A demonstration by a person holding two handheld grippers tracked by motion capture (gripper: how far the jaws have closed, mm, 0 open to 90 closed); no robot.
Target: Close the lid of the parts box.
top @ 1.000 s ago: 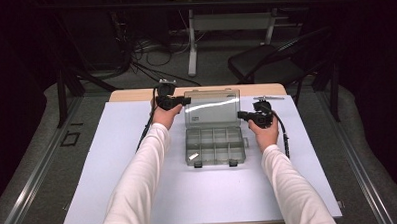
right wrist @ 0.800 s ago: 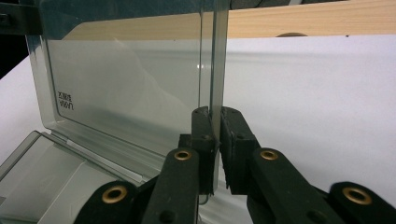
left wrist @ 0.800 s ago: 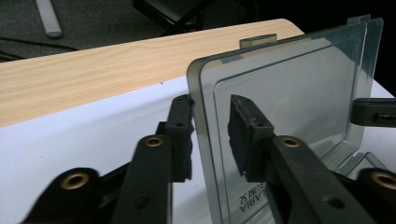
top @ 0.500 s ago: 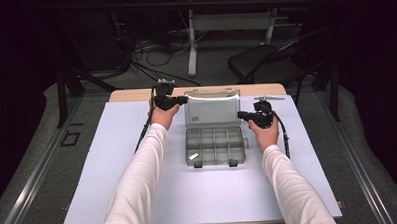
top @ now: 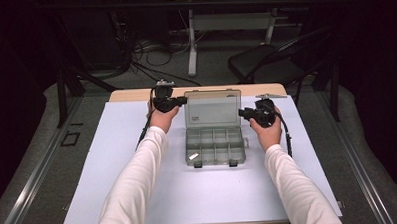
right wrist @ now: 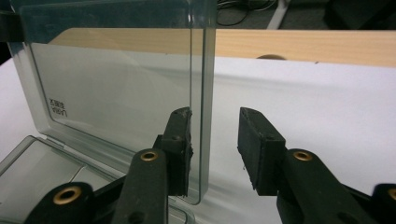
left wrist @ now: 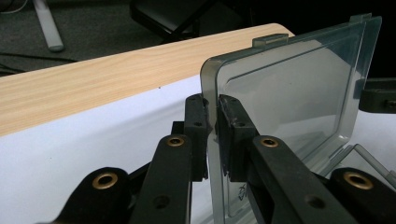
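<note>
A clear grey compartment box [top: 215, 147] lies open on the white mat, its lid [top: 212, 109] standing upright at the back. A small white piece [top: 193, 155] rests in a front left compartment. My left gripper [top: 178, 103] is shut on the lid's left edge; in the left gripper view the pads [left wrist: 195, 116] pinch the lid [left wrist: 299, 93] from both sides. My right gripper [top: 244, 113] is at the lid's right edge. Its jaws have just been opening: the lid's edge [right wrist: 203, 93] stands between them, and the right pad [right wrist: 254, 140] is well clear of it.
The white mat [top: 139, 194] covers the table, with a strip of bare wood [top: 131, 94] at the back. A cable [top: 287, 136] trails from the right gripper. Beyond the table stand a folding chair [top: 269, 59] and floor cables [top: 149, 48].
The lid has swung from a slant to upright. The right gripper's jaws have parted off the lid's edge. Both hands have stayed where they were.
</note>
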